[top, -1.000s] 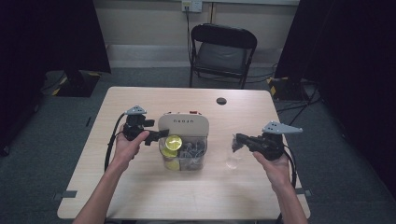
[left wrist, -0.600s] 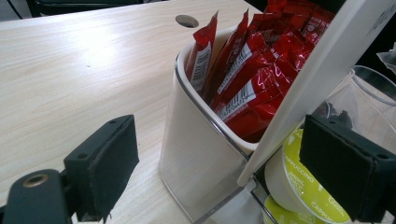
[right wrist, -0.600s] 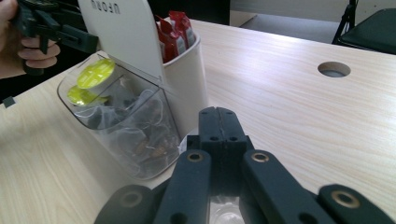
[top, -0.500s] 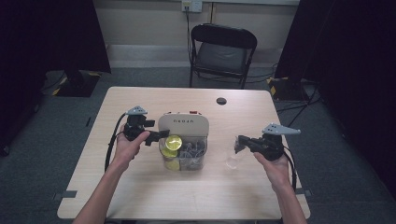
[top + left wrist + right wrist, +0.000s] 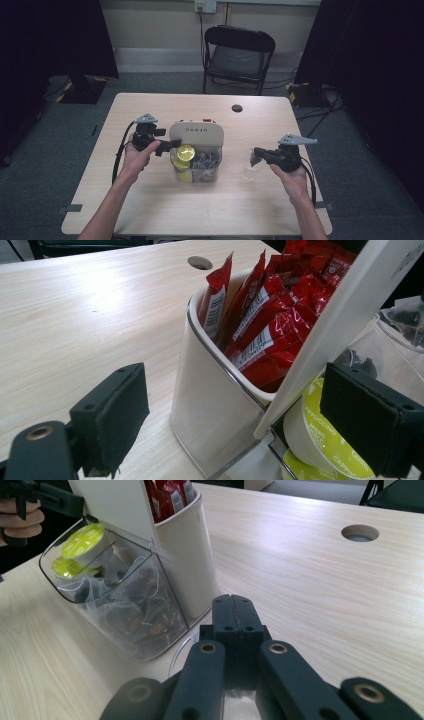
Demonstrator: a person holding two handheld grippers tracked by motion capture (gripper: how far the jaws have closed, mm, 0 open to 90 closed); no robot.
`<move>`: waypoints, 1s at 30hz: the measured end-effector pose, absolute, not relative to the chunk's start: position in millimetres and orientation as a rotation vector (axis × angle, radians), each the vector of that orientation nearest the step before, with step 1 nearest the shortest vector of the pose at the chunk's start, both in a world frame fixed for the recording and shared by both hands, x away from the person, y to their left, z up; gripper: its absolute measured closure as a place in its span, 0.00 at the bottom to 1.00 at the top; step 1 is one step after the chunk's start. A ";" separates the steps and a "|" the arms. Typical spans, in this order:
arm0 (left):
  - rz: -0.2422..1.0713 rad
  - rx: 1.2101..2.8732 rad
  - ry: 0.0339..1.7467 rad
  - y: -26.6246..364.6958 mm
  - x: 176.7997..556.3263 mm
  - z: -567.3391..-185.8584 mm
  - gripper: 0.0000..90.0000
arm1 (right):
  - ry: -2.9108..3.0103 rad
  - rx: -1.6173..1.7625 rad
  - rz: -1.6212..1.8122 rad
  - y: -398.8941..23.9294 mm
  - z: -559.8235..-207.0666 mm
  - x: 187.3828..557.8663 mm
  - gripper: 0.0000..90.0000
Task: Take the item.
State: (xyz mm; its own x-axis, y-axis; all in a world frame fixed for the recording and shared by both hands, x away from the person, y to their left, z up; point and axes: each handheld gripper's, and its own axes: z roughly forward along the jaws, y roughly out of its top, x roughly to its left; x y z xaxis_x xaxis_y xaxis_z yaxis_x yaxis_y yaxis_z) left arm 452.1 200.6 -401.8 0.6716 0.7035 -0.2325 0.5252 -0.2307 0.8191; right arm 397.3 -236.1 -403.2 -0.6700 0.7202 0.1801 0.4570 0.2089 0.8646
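- Left gripper (image 5: 167, 145): jaws spread wide, nothing pinched between them
- In the left gripper view, the white holder (image 5: 210, 405) stands between the spread jaws; its near corner lies closer to the right-hand jaw than to the left-hand one
- Red sachets (image 5: 270, 315) stand upright in the white holder, beyond and above the jaw tips
- A raised white lid (image 5: 340, 325) slants across just above the right-hand jaw
- Yellow capsule (image 5: 320, 435) marked "CAPPUCCINO" lies just inside the right-hand jaw pad; whether pad and capsule touch cannot be told
- Right gripper (image 5: 235, 612): jaws pressed together; a clear plastic item (image 5: 248, 172) sits at their tips, seen in the high view; a thin clear edge shows beside and below the shut jaws in the right gripper view, too faint to tell what it is or how it is pinched
- Clear compartment (image 5: 125, 610) with tea bags and yellow capsules lies ahead and to the left of the right jaws, apart from them
- Bench (image 5: 150, 210): the holder stands between the two grippers; a cable hole (image 5: 237, 108) lies beyond both sets of jaws
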 end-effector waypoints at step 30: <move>0.225 1.900 0.966 200.5 451.8 -402.1 0.14 | 2.267 1.145 1.392 -231.7 -414.3 397.9 0.93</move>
State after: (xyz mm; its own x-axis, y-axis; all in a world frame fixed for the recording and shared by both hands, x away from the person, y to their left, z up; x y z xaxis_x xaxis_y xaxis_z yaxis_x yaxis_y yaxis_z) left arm 451.8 200.5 -402.1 0.6697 0.7044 -0.2351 0.5275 -0.2284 0.8182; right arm 397.9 -231.7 -414.3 -0.6622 0.7264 0.1842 0.4930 0.2372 0.8370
